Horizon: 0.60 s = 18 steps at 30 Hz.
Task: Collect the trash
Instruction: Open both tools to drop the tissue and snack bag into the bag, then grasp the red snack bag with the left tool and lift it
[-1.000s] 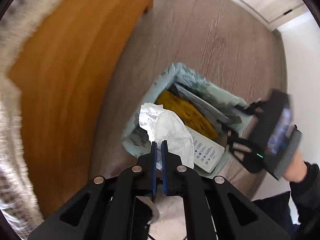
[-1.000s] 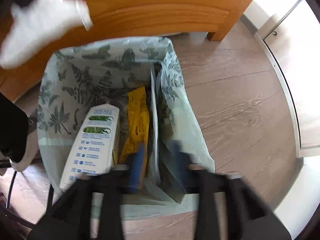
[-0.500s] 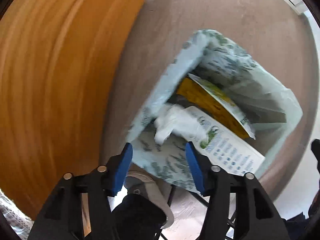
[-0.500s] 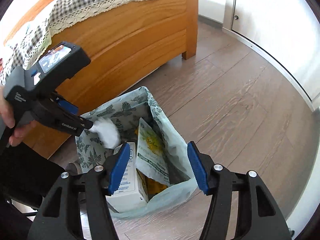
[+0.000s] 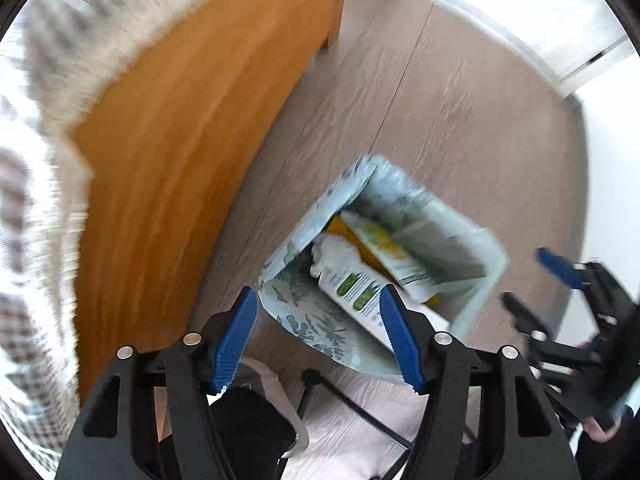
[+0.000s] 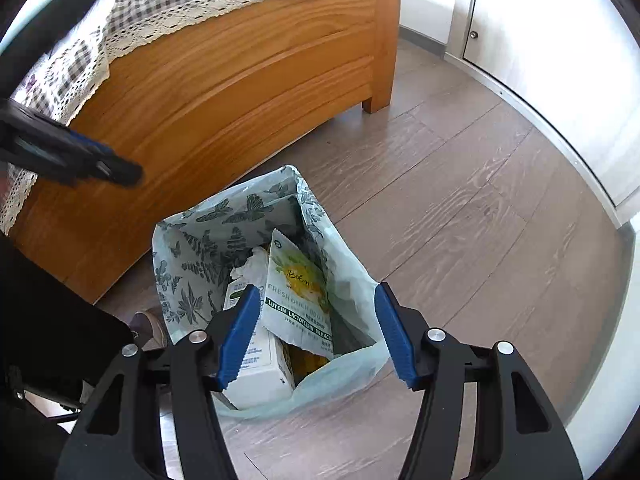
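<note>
The trash bag [image 6: 256,248], pale green with a dark leaf print, stands open on the wood-look floor [image 6: 460,208] just beside the wooden bed frame [image 6: 224,92]. Seen from the left wrist view, the bag [image 5: 304,320] lies directly below the left tongs [image 5: 318,340], whose blue pads are spreading wider with nothing pinched between them. In the right wrist view the right tongs [image 6: 316,334] hover over the bag's near edge, spread apart and holding nothing; the bag's mouth shows between the two pads.

Inside the bag there is one crumpled white tissue [image 6: 256,266] resting at the top against the far lining, one white carton [image 6: 260,364] with green labels, one white-and-yellow pouch [image 6: 298,296] printed with green lettering, and something yellow [image 6: 308,360] beneath the pouch that cannot be made out. The tissue lies below and apart from both tongs.

One checked cloth with a lace edge [image 6: 192,4] drapes over the bed. White cupboard doors [image 6: 532,40] stand beyond the floor.
</note>
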Each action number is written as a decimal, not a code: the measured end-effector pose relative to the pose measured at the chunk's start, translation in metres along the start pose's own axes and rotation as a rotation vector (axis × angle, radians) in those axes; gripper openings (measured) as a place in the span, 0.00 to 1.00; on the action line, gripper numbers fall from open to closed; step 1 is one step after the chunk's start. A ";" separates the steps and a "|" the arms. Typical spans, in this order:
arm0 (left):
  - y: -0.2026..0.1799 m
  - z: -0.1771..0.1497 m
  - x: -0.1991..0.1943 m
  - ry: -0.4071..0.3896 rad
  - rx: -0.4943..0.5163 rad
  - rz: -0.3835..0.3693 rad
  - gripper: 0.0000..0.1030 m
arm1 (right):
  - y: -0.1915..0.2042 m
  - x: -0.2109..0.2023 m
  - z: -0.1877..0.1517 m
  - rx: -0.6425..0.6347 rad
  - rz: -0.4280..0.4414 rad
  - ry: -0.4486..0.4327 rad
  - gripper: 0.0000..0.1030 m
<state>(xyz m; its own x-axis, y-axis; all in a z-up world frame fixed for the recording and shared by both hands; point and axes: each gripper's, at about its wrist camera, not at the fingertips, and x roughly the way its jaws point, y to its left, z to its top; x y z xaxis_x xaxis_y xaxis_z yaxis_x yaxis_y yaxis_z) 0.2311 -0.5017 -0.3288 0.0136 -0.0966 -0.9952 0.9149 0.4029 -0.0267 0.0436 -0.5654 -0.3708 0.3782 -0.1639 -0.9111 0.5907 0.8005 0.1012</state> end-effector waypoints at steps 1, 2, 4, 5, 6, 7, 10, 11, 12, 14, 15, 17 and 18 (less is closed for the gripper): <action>0.004 -0.005 -0.017 -0.036 -0.005 -0.015 0.61 | 0.002 -0.003 0.002 -0.009 -0.005 0.001 0.56; 0.007 -0.010 -0.029 -0.067 -0.014 -0.032 0.61 | 0.005 -0.006 0.003 -0.019 -0.012 0.000 0.56; 0.021 -0.021 -0.058 -0.136 -0.057 -0.079 0.69 | 0.013 -0.011 0.008 -0.044 -0.029 0.006 0.56; 0.030 -0.026 -0.070 -0.166 -0.079 -0.088 0.70 | 0.016 -0.014 0.012 -0.054 -0.044 0.010 0.56; 0.037 -0.030 -0.079 -0.187 -0.099 -0.087 0.70 | 0.020 -0.018 0.016 -0.058 -0.056 0.010 0.56; 0.043 -0.035 -0.087 -0.205 -0.118 -0.086 0.70 | 0.024 -0.023 0.021 -0.063 -0.060 0.007 0.56; 0.067 -0.050 -0.116 -0.276 -0.182 -0.124 0.70 | 0.040 -0.047 0.041 -0.103 -0.075 -0.031 0.56; 0.073 -0.054 -0.124 -0.302 -0.199 -0.139 0.70 | 0.048 -0.056 0.048 -0.129 -0.084 -0.046 0.56; 0.082 -0.060 -0.137 -0.335 -0.212 -0.152 0.70 | 0.056 -0.065 0.055 -0.157 -0.097 -0.062 0.56; 0.100 -0.069 -0.158 -0.401 -0.229 -0.147 0.70 | 0.074 -0.084 0.071 -0.207 -0.113 -0.100 0.56; 0.109 -0.075 -0.169 -0.440 -0.238 -0.138 0.70 | 0.084 -0.094 0.080 -0.227 -0.115 -0.120 0.56; 0.131 -0.088 -0.193 -0.511 -0.262 -0.120 0.70 | 0.106 -0.115 0.097 -0.263 -0.105 -0.167 0.56; 0.143 -0.096 -0.204 -0.549 -0.283 -0.110 0.72 | 0.118 -0.124 0.106 -0.279 -0.096 -0.192 0.56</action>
<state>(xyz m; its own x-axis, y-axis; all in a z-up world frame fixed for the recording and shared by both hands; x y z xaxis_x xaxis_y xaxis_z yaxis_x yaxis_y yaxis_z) 0.3205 -0.3373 -0.1388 0.1994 -0.5744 -0.7939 0.7816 0.5819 -0.2247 0.1418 -0.5112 -0.2036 0.4730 -0.3299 -0.8170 0.4221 0.8988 -0.1185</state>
